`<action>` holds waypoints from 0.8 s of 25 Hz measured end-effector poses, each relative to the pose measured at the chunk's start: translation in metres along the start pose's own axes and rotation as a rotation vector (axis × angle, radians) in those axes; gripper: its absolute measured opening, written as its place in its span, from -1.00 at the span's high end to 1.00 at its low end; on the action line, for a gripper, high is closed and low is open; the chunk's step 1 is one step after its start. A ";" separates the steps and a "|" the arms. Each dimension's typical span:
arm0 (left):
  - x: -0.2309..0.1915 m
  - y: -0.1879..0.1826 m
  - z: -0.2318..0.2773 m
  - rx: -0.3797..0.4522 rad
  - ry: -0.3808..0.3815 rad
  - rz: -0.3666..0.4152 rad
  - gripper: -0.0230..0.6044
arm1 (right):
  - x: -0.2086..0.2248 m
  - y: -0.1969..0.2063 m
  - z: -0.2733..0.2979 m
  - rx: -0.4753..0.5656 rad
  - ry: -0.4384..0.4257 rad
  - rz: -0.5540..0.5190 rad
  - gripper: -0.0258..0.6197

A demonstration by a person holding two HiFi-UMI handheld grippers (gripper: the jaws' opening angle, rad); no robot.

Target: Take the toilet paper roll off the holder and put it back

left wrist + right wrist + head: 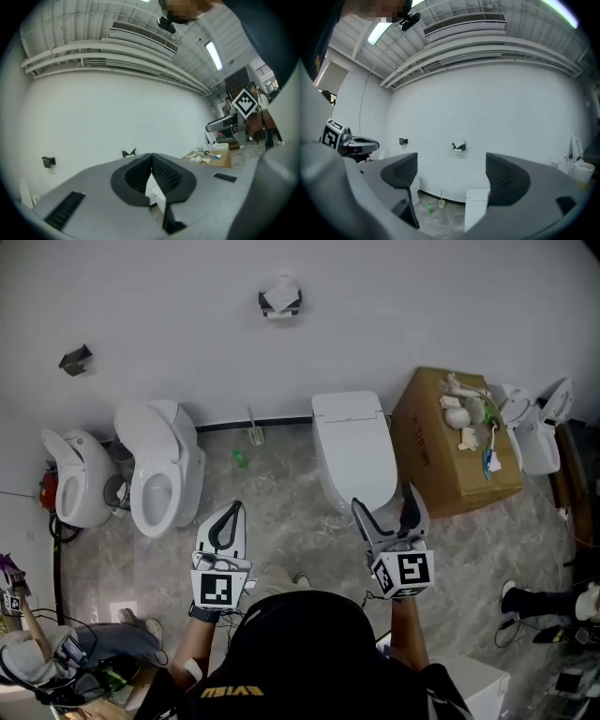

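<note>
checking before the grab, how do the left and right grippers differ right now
The left gripper has its jaws together; the right gripper has its jaws wide apart. The left one hovers by the open toilet, the right one before the closed-lid toilet. Both are empty, and both point toward the wall that bears the toilet paper roll.

Both are held level, side by side: left tongs (229, 519) closed, right tongs (383, 504) spread wide
</note>
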State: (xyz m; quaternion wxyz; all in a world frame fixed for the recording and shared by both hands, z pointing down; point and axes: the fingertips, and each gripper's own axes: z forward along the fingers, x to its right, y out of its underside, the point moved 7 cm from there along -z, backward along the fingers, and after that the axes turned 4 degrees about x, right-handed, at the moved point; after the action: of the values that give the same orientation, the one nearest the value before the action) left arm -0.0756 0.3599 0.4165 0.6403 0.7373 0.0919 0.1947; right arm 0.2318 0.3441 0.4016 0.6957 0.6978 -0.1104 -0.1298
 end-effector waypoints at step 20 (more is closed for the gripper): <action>-0.025 0.004 0.016 -0.057 -0.067 -0.042 0.89 | 0.010 0.005 0.032 -0.052 0.010 0.014 -0.62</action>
State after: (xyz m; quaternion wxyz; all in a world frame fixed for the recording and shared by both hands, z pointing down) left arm -0.0920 0.3354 0.4147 0.6679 0.7227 0.0802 0.1588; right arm 0.2302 0.3107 0.4064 0.7151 0.6793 -0.1083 -0.1241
